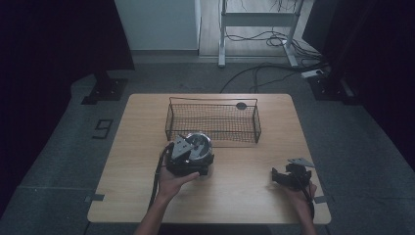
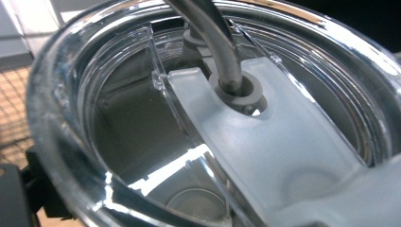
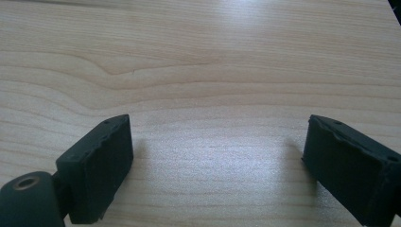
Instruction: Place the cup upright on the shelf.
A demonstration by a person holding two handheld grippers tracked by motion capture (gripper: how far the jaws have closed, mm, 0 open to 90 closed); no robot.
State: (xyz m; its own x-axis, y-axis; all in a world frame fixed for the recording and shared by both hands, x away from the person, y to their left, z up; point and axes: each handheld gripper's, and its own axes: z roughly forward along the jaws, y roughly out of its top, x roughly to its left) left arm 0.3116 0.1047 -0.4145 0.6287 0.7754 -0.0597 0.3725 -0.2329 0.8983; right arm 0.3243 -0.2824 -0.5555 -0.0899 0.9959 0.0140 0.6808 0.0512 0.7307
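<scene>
Wood grain covers the table (image 1: 244, 171), which carries a black wire basket (image 1: 213, 121) toward its far edge. At the left of the high view, the person's left hand (image 1: 172, 184) holds the left gripper (image 1: 190, 157) just in front of the basket's near left corner. A round clear lid (image 1: 199, 142) with a shiny rim sits at the front of that gripper, between it and the basket's near wall. Whether it is lifted off the table or resting on it cannot be told from above.

In the left gripper view the clear lid (image 2: 198, 123) is pressed up close to the camera, tilted, with a frosted sliding tab (image 2: 265, 142) crossing it and a grey curved stem (image 2: 215, 42) fitted into a round hole in that tab. A strip of the basket's mesh (image 2: 12, 113) shows at the left edge. The jaws themselves are hidden behind the lid, so the grip cannot be seen directly; the lid sitting fixed against the gripper suggests the jaws are holding it, set fairly wide.

Farther right in the high view, the right gripper (image 1: 288, 176) lies low near the table's front right corner, well apart from the lid and the basket. In the right gripper view its two black jaws stand wide apart over bare wood with nothing between them.
</scene>
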